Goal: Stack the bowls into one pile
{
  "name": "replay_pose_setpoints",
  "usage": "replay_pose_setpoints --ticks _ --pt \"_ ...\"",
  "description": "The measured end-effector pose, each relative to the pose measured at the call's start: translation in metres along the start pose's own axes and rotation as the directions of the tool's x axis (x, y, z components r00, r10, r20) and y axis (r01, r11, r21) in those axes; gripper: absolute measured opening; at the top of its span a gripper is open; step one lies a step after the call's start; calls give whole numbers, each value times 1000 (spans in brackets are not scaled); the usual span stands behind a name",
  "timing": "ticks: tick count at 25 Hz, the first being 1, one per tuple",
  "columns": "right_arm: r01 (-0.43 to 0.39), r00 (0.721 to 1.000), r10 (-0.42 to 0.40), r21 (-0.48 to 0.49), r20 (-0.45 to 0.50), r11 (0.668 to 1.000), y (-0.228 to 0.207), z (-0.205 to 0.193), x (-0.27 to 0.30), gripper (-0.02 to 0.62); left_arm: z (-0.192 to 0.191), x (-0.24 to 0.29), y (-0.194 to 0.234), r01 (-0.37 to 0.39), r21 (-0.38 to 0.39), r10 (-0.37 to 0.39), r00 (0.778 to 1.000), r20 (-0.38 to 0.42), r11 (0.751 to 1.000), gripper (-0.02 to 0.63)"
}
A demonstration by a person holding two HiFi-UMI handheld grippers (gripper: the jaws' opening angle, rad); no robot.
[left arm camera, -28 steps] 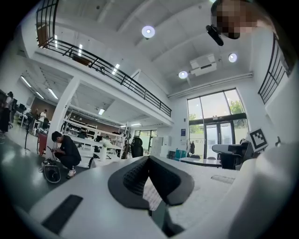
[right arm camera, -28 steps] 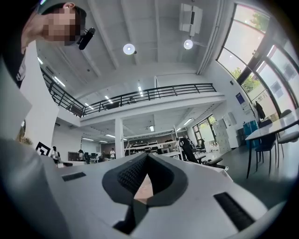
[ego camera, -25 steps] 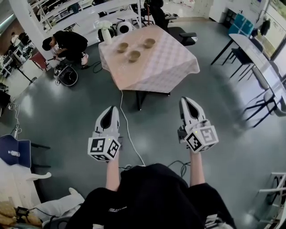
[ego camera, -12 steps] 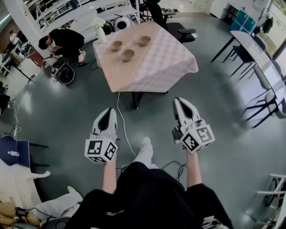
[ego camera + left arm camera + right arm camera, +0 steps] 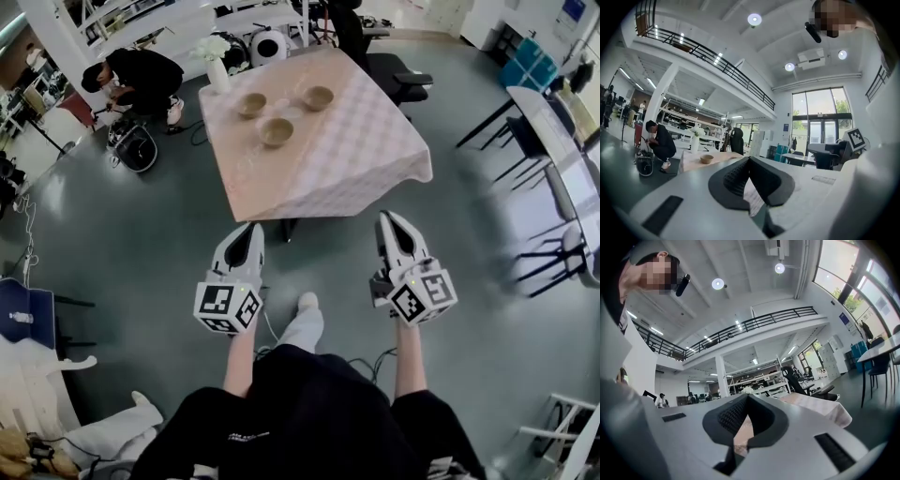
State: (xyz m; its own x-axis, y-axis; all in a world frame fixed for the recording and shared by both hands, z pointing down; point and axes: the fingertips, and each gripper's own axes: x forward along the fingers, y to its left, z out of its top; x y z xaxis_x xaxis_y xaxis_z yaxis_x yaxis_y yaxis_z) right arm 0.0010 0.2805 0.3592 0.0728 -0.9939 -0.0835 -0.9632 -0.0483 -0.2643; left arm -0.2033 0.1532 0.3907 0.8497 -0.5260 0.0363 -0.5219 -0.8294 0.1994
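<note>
Three tan bowls stand apart on a table (image 5: 361, 141) with a pale checked cloth: one at the far left (image 5: 251, 104), one at the far right (image 5: 318, 97), one nearer (image 5: 276, 131). One bowl (image 5: 707, 159) shows in the left gripper view. My left gripper (image 5: 248, 234) and right gripper (image 5: 390, 223) are held level over the floor, just short of the table's near edge. Both are shut with nothing between the jaws. In the right gripper view the right gripper (image 5: 746, 397) points at the clothed table (image 5: 820, 406); no bowl shows there.
A vase of white flowers (image 5: 217, 67) stands at the table's far left corner. A person (image 5: 141, 73) crouches on the floor left of the table. An office chair (image 5: 394, 73) is behind it, another table with chairs (image 5: 553, 131) at the right. A cable (image 5: 272, 328) runs across the floor.
Both grippers have moved forward towards the table, which now lies nearer and larger in the head view. The jaws stay shut. The bowls have not moved.
</note>
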Motion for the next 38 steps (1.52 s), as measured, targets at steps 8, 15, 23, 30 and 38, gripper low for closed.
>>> replay_pose_setpoints --ticks 8,15,23,30,38 --pt "10 1000 -10 25 -26 1000 -54 -5 95 -8 11 98 46 -3 -27 3 1000 -1 1000 -3" --pt "-10 1000 10 59 -6 998 -84 -1 147 -8 14 150 67 5 -34 -5 1000 -3 999 -3" --pt "-14 999 15 29 -28 999 -100 -2 193 -8 11 180 83 -12 -32 11 1000 -22 999 -3" --pt "-32 998 34 34 -60 999 -113 -14 231 -8 2 204 99 -46 -39 44 998 -45 998 -3" --pt "-63 991 70 63 -115 996 -145 -16 287 -8 -2 246 119 -123 -71 117 989 -86 990 -2"
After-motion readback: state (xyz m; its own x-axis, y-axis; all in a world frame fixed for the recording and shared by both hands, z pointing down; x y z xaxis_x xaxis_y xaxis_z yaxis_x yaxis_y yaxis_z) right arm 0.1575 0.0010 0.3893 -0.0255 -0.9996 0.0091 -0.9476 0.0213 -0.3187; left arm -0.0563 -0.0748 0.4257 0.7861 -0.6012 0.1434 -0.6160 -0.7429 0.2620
